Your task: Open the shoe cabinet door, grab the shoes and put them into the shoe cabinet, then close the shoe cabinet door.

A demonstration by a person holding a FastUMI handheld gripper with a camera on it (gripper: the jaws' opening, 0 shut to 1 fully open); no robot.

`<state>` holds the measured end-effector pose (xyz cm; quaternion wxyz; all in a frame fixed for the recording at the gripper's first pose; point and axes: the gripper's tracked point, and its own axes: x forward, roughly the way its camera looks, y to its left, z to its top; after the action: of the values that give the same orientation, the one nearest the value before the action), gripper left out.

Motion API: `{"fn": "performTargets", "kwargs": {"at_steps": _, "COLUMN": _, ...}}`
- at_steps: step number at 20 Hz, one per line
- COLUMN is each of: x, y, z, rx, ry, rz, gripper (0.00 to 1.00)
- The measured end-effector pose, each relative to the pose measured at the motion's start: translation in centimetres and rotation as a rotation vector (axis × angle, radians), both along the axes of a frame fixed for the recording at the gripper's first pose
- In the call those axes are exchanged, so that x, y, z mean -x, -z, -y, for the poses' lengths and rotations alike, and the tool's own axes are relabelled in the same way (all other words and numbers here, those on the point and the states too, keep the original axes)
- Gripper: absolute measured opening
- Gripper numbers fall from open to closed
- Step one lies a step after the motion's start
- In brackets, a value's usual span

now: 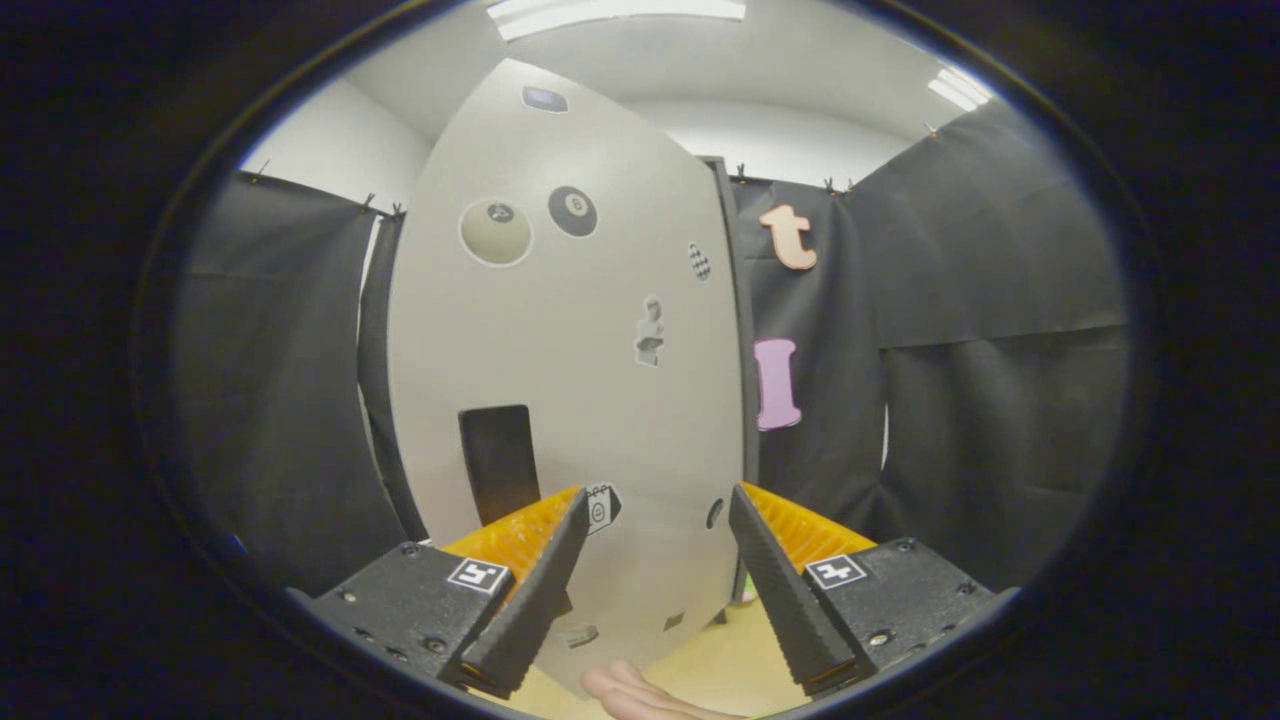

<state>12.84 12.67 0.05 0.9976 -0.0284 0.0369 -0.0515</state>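
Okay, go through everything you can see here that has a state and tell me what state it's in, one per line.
Shoe cabinet door: shut, as far as the front panel shows; it stands flat and faces the gripper.
Dark rectangular handle: untouched, just beyond the fingers.
Gripper: open, fingers spread wide with nothing between them, aimed at the lower door.
Hand: below the fingers, only fingertips visible; touching nothing that can be made out.
Ceiling lights: on.

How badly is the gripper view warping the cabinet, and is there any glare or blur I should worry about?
Gripper view: the fisheye bows the tall pale grey sticker-covered cabinet door into a bulging oval; ceiling strip lights blow out at the top, yet no glare lands on the door; stickers and the dark rectangular handle look sharp; the open gripper frames the door's lower part, with fingertips of a hand below.
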Motion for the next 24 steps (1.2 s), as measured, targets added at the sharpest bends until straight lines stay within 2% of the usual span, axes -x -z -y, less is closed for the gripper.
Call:
{"fn": "performTargets", "kwargs": {"at_steps": 3, "x": -2.4, "y": 1.6, "z": -4.0, "rx": 0.019, "ry": -0.015, "rz": -0.02, "gripper": 0.96}}
{"fn": "performTargets", "kwargs": {"at_steps": 8, "x": -2.0, "y": 1.6, "z": -7.3, "rx": 0.097, "ry": -0.036, "rz": 0.018, "gripper": 0.97}}
{"fn": "performTargets", "kwargs": {"at_steps": 11, "x": -0.5, "y": 1.5, "z": -7.7, "rx": 0.12, "ry": -0.031, "rz": 0.04, "gripper": 0.97}}
{"fn": "performTargets", "kwargs": {"at_steps": 15, "x": 2.3, "y": 1.7, "z": -7.2, "rx": 0.077, "ry": -0.012, "rz": 0.025, "gripper": 0.97}}
{"fn": "performTargets", "kwargs": {"at_steps": 19, "x": 5.5, "y": 1.6, "z": -7.2, "rx": 0.048, "ry": -0.042, "rz": 0.049, "gripper": 0.97}}
{"fn": "performTargets", "kwargs": {"at_steps": 24, "x": 10.1, "y": 1.0, "z": -7.3, "rx": 0.079, "ry": -0.06, "rz": 0.086, "gripper": 0.97}}
